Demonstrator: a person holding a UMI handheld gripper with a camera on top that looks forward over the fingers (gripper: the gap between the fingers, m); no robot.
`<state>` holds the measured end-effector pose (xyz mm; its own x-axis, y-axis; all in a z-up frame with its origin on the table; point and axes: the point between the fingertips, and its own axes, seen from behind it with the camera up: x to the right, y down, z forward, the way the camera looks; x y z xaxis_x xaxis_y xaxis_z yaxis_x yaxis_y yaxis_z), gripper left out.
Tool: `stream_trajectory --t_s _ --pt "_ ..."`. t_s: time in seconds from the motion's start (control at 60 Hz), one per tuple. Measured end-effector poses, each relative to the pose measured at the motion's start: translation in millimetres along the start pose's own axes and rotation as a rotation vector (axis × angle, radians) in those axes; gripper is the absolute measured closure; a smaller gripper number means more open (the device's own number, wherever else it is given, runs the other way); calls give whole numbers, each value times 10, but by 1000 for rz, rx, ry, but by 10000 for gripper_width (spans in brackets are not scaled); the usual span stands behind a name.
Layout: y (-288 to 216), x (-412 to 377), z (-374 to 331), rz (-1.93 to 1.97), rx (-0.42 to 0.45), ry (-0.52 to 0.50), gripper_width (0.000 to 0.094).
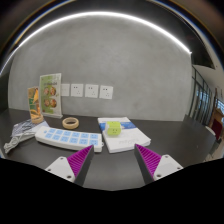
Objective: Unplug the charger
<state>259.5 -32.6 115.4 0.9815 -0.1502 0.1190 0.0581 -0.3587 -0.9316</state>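
Note:
A white power strip (68, 137) with blue-tinted sockets lies on the dark table (112, 170), just ahead of my left finger. A white cable (20, 137) runs from its left end toward a bundle at the left. I cannot make out a charger plugged into it. My gripper (112, 158) is open, with bare table between its purple pads. The strip lies beyond the fingertips, apart from them.
A white box (122, 138) with a small green object (113, 128) on top sits ahead of the right finger. A roll of tape (71, 122) and an upright printed card (45, 98) stand behind the strip. Wall outlets (91, 90) line the grey wall.

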Motion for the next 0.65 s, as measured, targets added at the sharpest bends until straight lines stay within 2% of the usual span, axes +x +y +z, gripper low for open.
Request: stream_trajectory --t_s 0.183,0.3,0.467,0.65 --pt "306 -372 -1005 17 -48 14 103" --pt "392 -400 -1396 23 -54 11 102" --pt "477 -113 -1583 -39 -23 15 102" --pt "789 403 -1426 -36 -58 -31 102"
